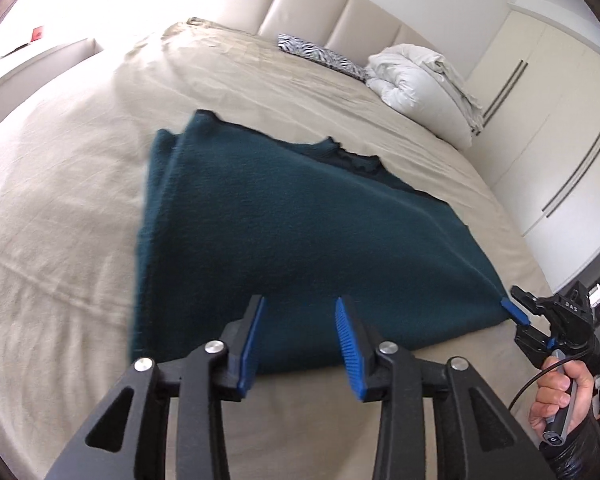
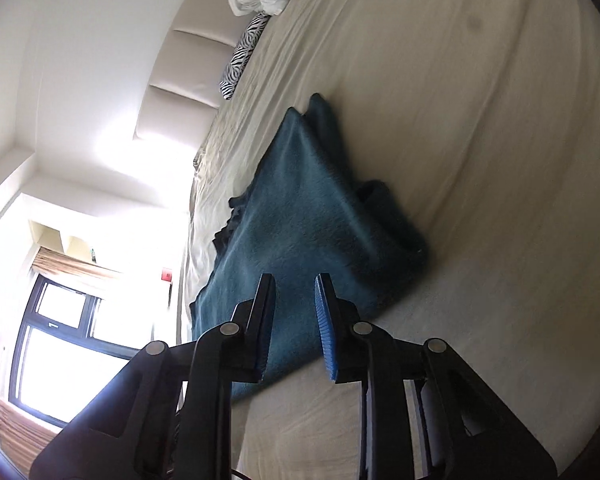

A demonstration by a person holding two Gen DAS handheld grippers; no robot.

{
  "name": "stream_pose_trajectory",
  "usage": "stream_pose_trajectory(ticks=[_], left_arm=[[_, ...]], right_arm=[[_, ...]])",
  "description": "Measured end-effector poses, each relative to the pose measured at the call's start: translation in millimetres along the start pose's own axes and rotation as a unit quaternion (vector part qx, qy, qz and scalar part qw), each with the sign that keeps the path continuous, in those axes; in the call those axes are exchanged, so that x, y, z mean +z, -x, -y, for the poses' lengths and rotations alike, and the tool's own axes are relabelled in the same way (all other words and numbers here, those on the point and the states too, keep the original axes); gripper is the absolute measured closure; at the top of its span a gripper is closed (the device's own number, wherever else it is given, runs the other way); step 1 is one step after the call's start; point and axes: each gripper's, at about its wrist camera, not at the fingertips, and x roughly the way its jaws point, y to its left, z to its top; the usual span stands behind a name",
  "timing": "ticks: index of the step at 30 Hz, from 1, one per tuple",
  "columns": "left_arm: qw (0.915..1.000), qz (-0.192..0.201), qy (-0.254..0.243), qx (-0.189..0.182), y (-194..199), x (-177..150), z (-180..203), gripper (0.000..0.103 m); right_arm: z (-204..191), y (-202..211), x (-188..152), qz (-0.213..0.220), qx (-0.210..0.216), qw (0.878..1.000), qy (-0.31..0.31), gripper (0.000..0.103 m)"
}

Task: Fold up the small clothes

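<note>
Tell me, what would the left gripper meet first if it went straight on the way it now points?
Most likely the teal garment lying on the bed; the open left gripper points down onto its near part, though depth is unclear.

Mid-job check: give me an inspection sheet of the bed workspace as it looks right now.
Surface: beige bedsheet, wrinkled.
Job's things: dark teal garment, partly folded, lying on the sheet.
Clutter: zebra-print cushion and white duvet bundle by the headboard.
Grippers: left gripper open over the garment's near edge; right gripper open, nothing pinched, at the garment's corner.
Cables: black cable by the right hand.
Surroundings: wardrobe doors, window.
</note>
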Motion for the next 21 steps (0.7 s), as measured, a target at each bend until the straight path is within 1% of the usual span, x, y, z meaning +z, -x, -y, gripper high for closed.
stream_pose_trajectory(ticks=[2, 3, 5, 6, 7, 8, 9, 10, 11, 13, 14, 16, 17, 19, 20, 21], left_arm=[[0.9993, -0.012, -0.012, -0.033, -18, 1, 25, 0.060], [0.9989, -0.018, -0.016, -0.041, -28, 1, 32, 0.060], [0.9991, -0.032, -0.008, -0.026, -47, -1, 30, 0.060], [0.9986, -0.041, 0.009, -0.030, -54, -3, 21, 0.063], [0.9980, -0.041, 0.024, -0.041, -54, -4, 12, 0.067], [0.9976, -0.040, 0.032, -0.046, -50, -5, 3, 0.075], [0.9973, -0.042, 0.037, -0.048, -46, -6, -6, 0.080], [0.9971, -0.039, 0.043, -0.051, -40, -7, -15, 0.081], [0.9970, -0.033, 0.049, -0.050, -32, -8, -26, 0.081], [0.9949, -0.028, 0.079, -0.056, -18, -9, -54, 0.081], [0.9933, -0.021, 0.097, -0.059, -8, -9, -69, 0.081], [0.9915, 0.000, 0.124, -0.041, 14, -5, -93, 0.081], [0.9897, 0.015, 0.137, -0.040, 26, -3, -104, 0.080], [0.9856, 0.046, 0.160, -0.031, 45, 6, -120, 0.068], [0.9838, 0.058, 0.167, -0.027, 51, 11, -125, 0.056], [0.9824, 0.066, 0.172, -0.029, 52, 16, -130, 0.050]], right_arm=[[-20, -33, -15, -0.042, 0.024, 0.999, 0.010, 0.082], [-27, -51, -23, -0.063, 0.033, 0.997, 0.010, 0.082], [-35, -89, -43, -0.108, 0.035, 0.994, 0.008, 0.082], [-36, -102, -48, -0.124, 0.029, 0.992, 0.014, 0.082], [-35, -113, -53, -0.140, 0.021, 0.990, 0.021, 0.082], [-32, -120, -55, -0.150, 0.012, 0.988, 0.023, 0.082], [-26, -121, -53, -0.149, 0.015, 0.989, 0.018, 0.085], [-21, -118, -49, -0.143, 0.025, 0.989, 0.010, 0.085], [-16, -112, -44, -0.130, 0.024, 0.991, 0.006, 0.085], [-3, -92, -29, -0.097, 0.010, 0.995, 0.000, 0.085], [10, -79, -17, -0.083, 0.005, 0.996, -0.007, 0.085], [18, -56, 0, -0.056, -0.014, 0.998, -0.008, 0.085], [17, -47, 7, -0.044, -0.026, 0.999, -0.004, 0.084], [10, -37, 18, -0.028, -0.035, 0.999, 0.007, 0.084], [3, -37, 22, -0.025, -0.034, 0.999, 0.014, 0.084], [-5, -41, 24, -0.026, -0.030, 0.999, 0.021, 0.083]])
